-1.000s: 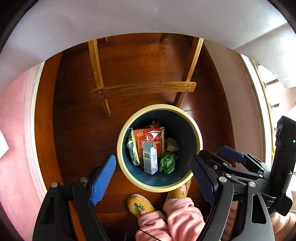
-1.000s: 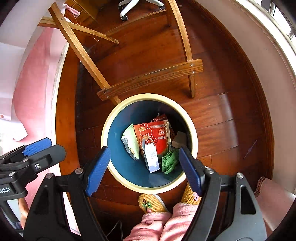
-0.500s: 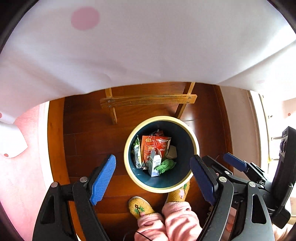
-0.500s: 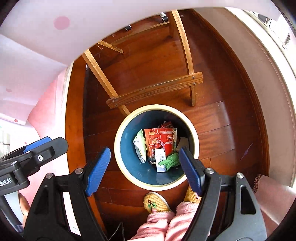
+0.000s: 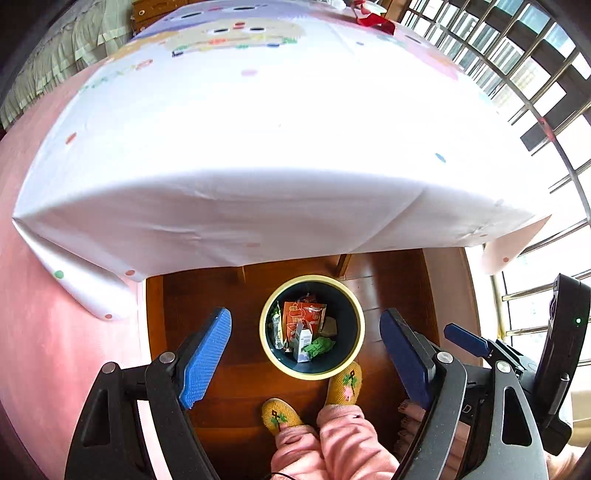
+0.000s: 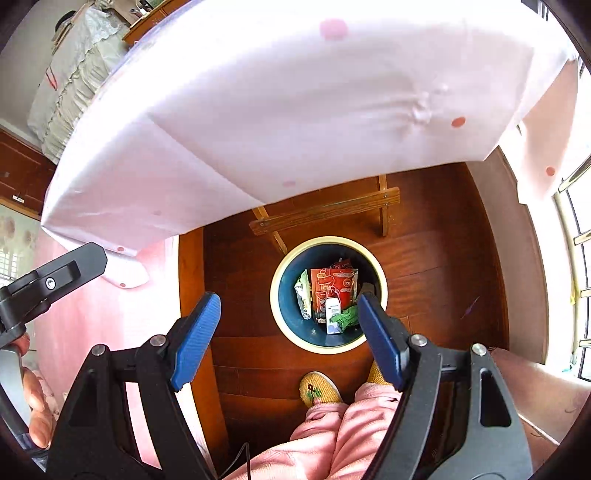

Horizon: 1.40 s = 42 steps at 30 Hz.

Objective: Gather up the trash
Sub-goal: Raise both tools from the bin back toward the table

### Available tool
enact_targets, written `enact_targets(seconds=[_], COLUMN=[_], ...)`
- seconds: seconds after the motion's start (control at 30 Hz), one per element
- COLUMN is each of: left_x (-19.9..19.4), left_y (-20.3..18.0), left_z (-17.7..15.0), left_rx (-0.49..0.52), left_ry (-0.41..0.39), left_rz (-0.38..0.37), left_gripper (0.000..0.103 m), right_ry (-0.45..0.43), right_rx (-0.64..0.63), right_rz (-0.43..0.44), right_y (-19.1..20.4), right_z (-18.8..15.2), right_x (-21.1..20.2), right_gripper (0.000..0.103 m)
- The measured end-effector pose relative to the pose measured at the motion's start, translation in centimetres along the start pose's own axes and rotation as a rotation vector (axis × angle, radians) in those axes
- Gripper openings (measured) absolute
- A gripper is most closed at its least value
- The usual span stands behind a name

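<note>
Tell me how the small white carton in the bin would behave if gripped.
The small white carton is probably light and likely empty, since it lies among wrappers in the bin. Its thin card walls would likely crush under firm fingers. Leaning on the orange packet, it may tip if nudged.

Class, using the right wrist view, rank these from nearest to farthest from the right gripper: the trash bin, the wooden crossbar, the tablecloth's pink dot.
1. Trash bin, just beyond the right gripper.
2. Wooden crossbar, behind the bin.
3. Pink dot, on top of the tablecloth.
</note>
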State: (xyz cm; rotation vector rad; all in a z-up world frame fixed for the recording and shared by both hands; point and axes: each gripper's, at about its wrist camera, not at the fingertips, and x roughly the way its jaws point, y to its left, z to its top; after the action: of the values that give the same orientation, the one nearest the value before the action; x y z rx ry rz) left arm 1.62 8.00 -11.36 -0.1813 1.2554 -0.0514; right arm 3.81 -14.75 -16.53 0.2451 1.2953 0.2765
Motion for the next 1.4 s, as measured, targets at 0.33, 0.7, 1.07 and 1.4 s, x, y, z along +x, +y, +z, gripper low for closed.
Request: enact_targets(seconds=[0.33, 0.7, 1.07, 1.4], left_x=[-12.4, -22.2, -26.2, -23.6], left_y=[-2.4, -2.8, -1.3, -1.4], left_z=[1.1, 3.8, 9.2, 17.4], left_rx=[0.066, 0.120, 0.117, 0.111], left_ry=[-0.126, -0.277, -0.344, -0.341], left_rz=[-0.016, -0.046, -0.014, 0.026], left_gripper=[0.084, 0.084, 0.084, 0.084], right_ry=[-0.050, -0.206, -0.298, -0.255], right_rx=[-0.042, -0.098, -0.061, -0.023], right_rz=[-0.039, -0.074, -0.081, 0.007], right_y=[3.0, 6.5, 7.8, 6.0], right_z=[1.3, 3.8, 9.8, 21.9], right_x=[-9.8, -19.2, -22.7, -19.4], right_gripper=[0.075, 0.075, 0.075, 0.075])
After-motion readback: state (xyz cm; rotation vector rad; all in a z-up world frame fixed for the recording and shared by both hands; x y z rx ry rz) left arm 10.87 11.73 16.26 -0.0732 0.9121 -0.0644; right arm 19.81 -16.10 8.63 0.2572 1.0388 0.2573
